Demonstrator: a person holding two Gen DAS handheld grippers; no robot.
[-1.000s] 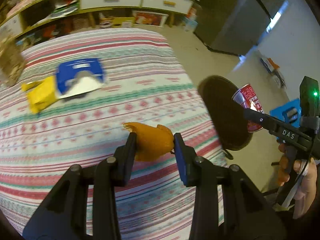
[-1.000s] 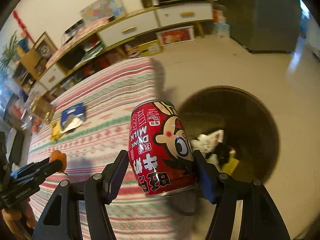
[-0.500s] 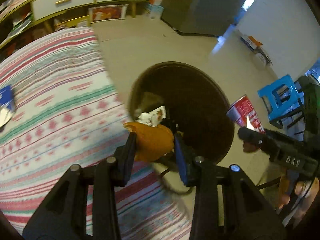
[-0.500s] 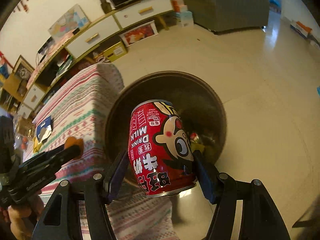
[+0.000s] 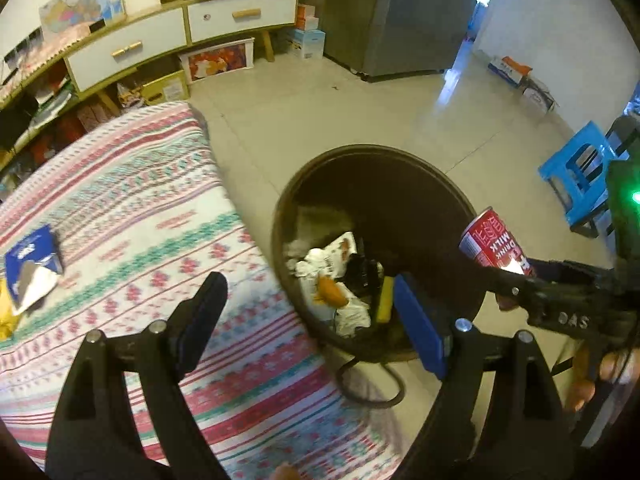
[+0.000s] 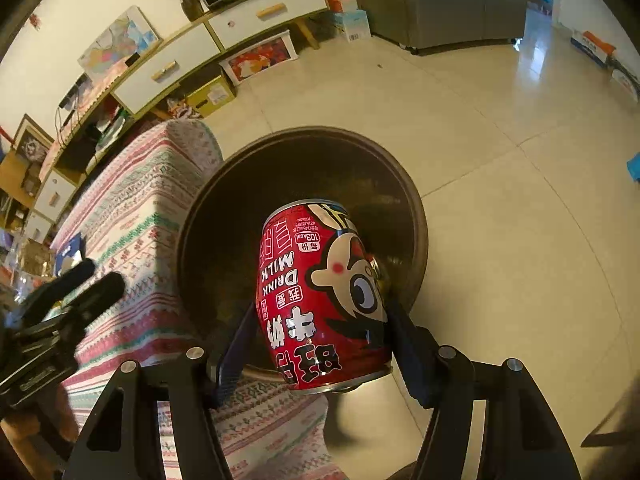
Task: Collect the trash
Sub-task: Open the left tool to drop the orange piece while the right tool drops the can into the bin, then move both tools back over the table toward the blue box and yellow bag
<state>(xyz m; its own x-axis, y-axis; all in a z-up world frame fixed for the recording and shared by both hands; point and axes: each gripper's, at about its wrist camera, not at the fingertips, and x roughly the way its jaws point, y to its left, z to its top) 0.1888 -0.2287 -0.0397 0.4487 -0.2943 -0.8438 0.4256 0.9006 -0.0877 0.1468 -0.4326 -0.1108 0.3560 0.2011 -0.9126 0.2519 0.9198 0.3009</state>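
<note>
Tiled floor beside a table under a striped cloth (image 5: pixel 132 216). Red milk can (image 6: pixel 324 296), upright and undented, is clamped in the right gripper (image 6: pixel 320 328) above the dark round bin (image 5: pixel 400 168). Left gripper (image 5: pixel 308 312), at the bin's 8 o'clock, has just opened and holds nothing. An orange scrap (image 5: pixel 330 292) lies among binned wrappers; the blue packet (image 5: pixel 30 256) and a yellow wrapper (image 5: pixel 5 320) remain at 9 o'clock.

Red can (image 6: pixel 324 300) reads "DRINK MILK" and "103kcal"; right claw (image 5: pixel 568 320) body reads "DAS".
</note>
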